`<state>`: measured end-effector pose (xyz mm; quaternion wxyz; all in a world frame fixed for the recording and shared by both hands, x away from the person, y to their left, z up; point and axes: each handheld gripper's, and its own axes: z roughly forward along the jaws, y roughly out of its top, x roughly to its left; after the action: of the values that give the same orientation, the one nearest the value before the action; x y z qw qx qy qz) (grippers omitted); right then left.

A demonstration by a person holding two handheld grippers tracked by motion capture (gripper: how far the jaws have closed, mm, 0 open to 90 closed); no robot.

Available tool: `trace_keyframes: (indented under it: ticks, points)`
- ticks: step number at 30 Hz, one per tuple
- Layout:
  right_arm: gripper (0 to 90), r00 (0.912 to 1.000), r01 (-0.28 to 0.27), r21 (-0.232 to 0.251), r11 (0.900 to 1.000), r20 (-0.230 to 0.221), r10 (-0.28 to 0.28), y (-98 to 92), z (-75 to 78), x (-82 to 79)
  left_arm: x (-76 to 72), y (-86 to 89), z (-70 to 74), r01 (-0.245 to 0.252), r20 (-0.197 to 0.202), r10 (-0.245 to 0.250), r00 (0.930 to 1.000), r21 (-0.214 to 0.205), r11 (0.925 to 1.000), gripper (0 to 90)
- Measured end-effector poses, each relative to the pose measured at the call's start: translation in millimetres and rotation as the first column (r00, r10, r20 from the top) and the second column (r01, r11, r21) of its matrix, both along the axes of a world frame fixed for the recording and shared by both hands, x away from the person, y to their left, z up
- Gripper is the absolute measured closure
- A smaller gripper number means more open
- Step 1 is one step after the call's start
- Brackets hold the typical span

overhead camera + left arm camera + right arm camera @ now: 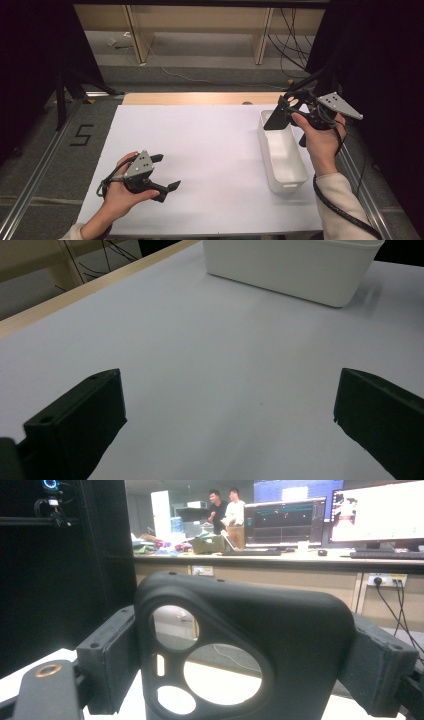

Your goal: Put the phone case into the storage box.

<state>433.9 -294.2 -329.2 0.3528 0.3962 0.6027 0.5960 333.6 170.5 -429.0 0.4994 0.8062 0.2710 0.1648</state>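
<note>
- Black phone case (250,650), with round camera cut-outs at one corner, is clamped across its width between the pads of the right tool (287,111); in the right gripper view it stands upright between the two jaws.
- Position of the case (276,119): raised in the air at the far right of the tabletop (210,145), above the far end of the white bin (281,152). It is not touching the bin as far as the high view shows.
- White bin: a long, open plastic container lying along the right side of the white sheet. Its visible interior holds nothing.
- Left tool (162,174): released, jaws standing wide apart with nothing between them. It is held low over the near left part of the tabletop, well apart from the bin (295,267), which lies ahead of it in the left gripper view.
- Progress, as a judgement: the work in hand appears to be placing the case into the bin. The pick-up is complete and the carry has brought the case over the container.
- Remaining, as a judgement: lower the case into the bin, release the right tool, and withdraw. The case is not yet deposited.
- Beyond the far tabletop edge: a wooden strip, floor cables and shelving legs.
</note>
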Motion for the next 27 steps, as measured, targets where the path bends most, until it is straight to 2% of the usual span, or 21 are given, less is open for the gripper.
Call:
trace_keyframes:
  ticks: [27]
  points:
    - [15.8, 0.9994, 0.030, -0.038, 0.9988, -0.017, -0.031, -3.3, -5.8, 7.9, 0.3, -0.4, -0.6, 0.001, -0.002, -0.001, 1.0000, -0.001, 1.0000, 0.0]
